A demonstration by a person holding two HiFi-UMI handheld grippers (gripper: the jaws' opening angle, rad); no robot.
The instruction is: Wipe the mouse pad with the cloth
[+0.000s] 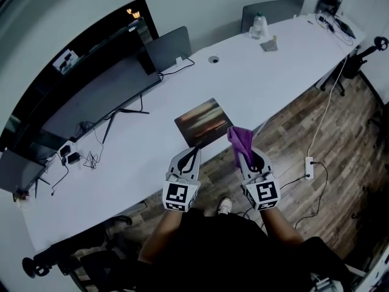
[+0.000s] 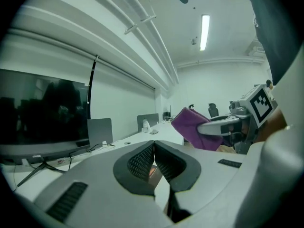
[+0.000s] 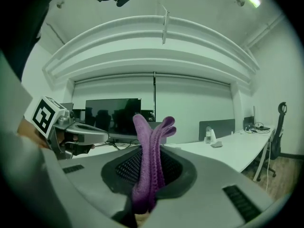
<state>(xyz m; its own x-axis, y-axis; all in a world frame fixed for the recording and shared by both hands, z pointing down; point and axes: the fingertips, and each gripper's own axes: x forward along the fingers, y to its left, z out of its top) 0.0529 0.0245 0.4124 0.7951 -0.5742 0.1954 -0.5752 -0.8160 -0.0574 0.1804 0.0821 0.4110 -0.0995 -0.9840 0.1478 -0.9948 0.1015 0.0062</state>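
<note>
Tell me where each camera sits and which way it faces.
Head view: on the person's head, looking steeply down at the table, mouse pad, left gripper, right gripper and forearms.
Left gripper view: along its shut, empty jaws; right gripper holding the cloth shows right.
Right gripper view: along jaws clamping the cloth toward the monitor; left gripper shows left.
Shared: all show the cloth.

Counting two grippers (left gripper [image 1: 195,152], right gripper [image 1: 244,157]) | one cloth [image 1: 240,139] | one mouse pad [image 1: 203,121] | one bottle [image 1: 258,24] | one table [image 1: 243,72]
</note>
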